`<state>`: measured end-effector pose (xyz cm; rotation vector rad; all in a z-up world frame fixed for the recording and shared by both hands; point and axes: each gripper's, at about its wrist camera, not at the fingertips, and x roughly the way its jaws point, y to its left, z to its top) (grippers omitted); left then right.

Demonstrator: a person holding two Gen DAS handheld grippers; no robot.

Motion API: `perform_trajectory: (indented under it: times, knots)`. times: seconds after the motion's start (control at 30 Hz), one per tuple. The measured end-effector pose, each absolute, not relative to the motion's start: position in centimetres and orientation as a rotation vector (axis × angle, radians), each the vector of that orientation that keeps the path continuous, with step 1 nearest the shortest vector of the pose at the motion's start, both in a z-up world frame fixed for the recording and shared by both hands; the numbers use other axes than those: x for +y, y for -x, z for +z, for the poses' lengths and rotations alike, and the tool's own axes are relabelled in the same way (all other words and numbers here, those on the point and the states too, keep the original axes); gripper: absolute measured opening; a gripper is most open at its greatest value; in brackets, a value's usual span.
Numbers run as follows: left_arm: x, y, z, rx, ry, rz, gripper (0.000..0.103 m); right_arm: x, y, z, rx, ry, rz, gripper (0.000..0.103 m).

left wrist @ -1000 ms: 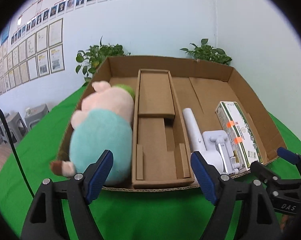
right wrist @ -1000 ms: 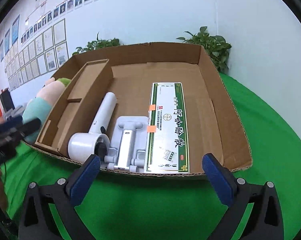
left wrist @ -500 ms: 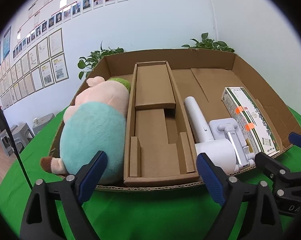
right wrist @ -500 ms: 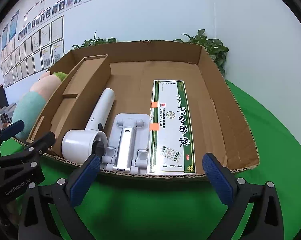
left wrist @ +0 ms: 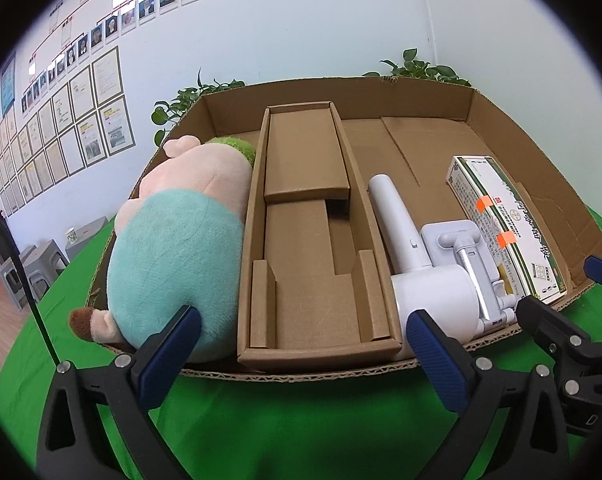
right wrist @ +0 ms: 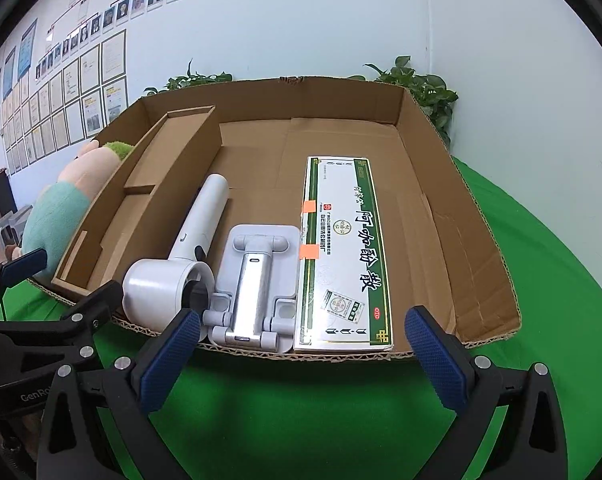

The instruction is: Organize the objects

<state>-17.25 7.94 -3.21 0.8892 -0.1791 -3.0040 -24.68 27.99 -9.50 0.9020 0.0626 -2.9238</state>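
Observation:
A shallow cardboard tray [left wrist: 541, 168] [right wrist: 473, 240] lies on the green table. In it, from left to right: a plush pig toy [left wrist: 173, 248] [right wrist: 57, 208], a brown cardboard insert box [left wrist: 313, 240] [right wrist: 149, 184], a white hair dryer [left wrist: 421, 264] [right wrist: 189, 248], a white folding stand [left wrist: 469, 256] [right wrist: 253, 280] and a green-and-white medicine box [left wrist: 509, 232] [right wrist: 345, 256]. My left gripper [left wrist: 301, 356] is open and empty in front of the insert box. My right gripper [right wrist: 301, 356] is open and empty in front of the stand and medicine box.
Green cloth [right wrist: 561, 264] covers the table around the tray. Potted plants [right wrist: 421, 92] stand behind the tray against a pale wall hung with framed papers. Grey stools [left wrist: 41, 264] stand on the floor at the left.
Both grippers have moved closer to the tray's front edge and a little lower. The left gripper now shows at the left of the right wrist view. The objects have not moved.

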Motion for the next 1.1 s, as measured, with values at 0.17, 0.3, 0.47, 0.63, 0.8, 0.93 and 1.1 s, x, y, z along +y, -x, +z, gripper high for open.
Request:
perform_trajectory:
  times: [0.17, 0.3, 0.47, 0.63, 0.8, 0.93, 1.1]
  knots:
    - [7.95, 17.25, -3.21, -0.179, -0.889, -3.004, 0.102, 28.01, 24.71, -9.48, 0.062, -0.902, -2.924, 0.103]
    - [7.95, 17.23, -3.22, -0.179, -0.889, -3.004, 0.102, 27.96, 24.74, -9.49, 0.062, -0.902, -2.925, 0.103]
    - [7.96, 17.24, -3.21, -0.179, -0.889, -3.004, 0.102, 27.92, 24.78, -9.5, 0.062, -0.902, -2.925, 0.103]
    - [7.97, 17.24, -3.22, -0.179, -0.89, -3.004, 0.102, 27.87, 24.8, -9.51, 0.061, -0.902, -2.925, 0.103]
    - [7.96, 17.23, -3.22, -0.179, -0.89, -3.004, 0.102, 27.84, 24.82, -9.52, 0.061, -0.902, -2.925, 0.103]
    - [7.95, 17.21, -3.22, -0.179, -0.889, -3.004, 0.102, 27.81, 24.84, -9.52, 0.061, -0.902, -2.925, 0.103]
    - [7.95, 17.19, -3.22, -0.179, -0.89, -3.004, 0.102, 27.71, 24.87, -9.56, 0.061, -0.902, -2.926, 0.103]
